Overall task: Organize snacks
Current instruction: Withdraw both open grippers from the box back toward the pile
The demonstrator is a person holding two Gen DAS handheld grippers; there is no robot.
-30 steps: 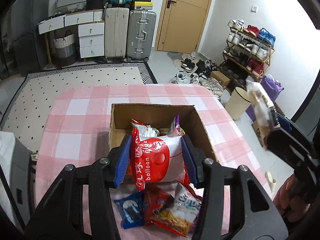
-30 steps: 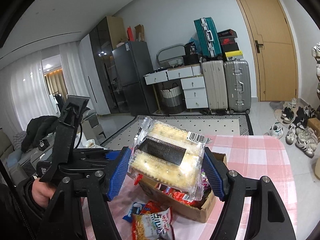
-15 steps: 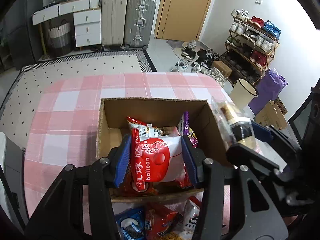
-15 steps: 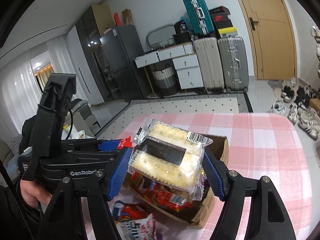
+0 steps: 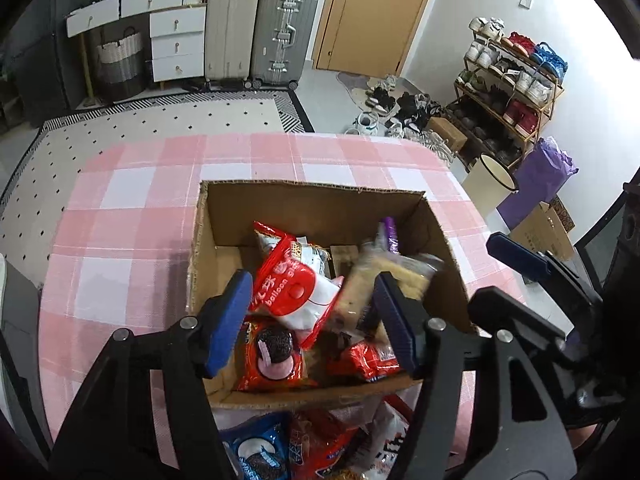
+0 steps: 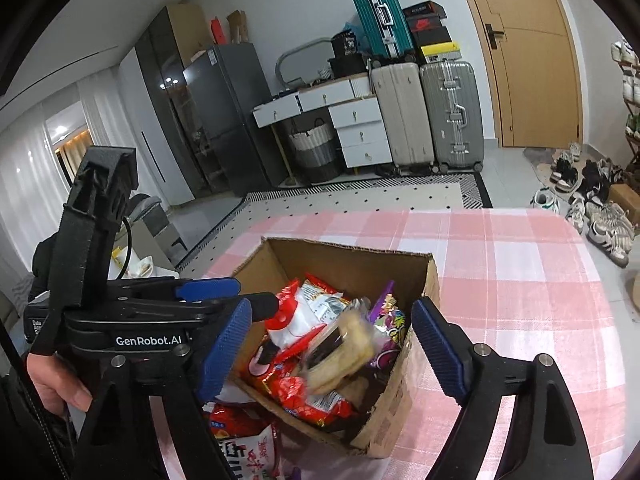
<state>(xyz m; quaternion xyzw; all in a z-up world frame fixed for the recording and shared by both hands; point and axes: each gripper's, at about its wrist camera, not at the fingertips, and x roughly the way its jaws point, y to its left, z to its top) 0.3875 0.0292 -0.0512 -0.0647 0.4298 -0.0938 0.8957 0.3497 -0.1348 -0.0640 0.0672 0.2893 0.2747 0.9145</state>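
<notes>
A cardboard box (image 5: 316,196) (image 6: 424,280) with several snack packs stands on the pink checked table. My left gripper (image 5: 312,320) is open above the box's near side; the red and white balloon pack (image 5: 292,292) (image 6: 296,320) lies loose in the box between its fingers. My right gripper (image 6: 332,344) is open over the box. The clear cracker pack (image 6: 340,352) (image 5: 384,276) is blurred, dropping into the box. The right gripper's blue finger (image 5: 516,258) shows at the right of the left wrist view.
More snack packs (image 5: 320,444) (image 6: 244,444) lie on the table (image 5: 120,208) in front of the box. Past the table are a rug, suitcases (image 5: 256,28), a shoe rack (image 5: 508,80) and a bin (image 5: 488,188).
Both grippers moved forward over the box and opened. The balloon pack and the cracker pack left the fingers and went into the box.
</notes>
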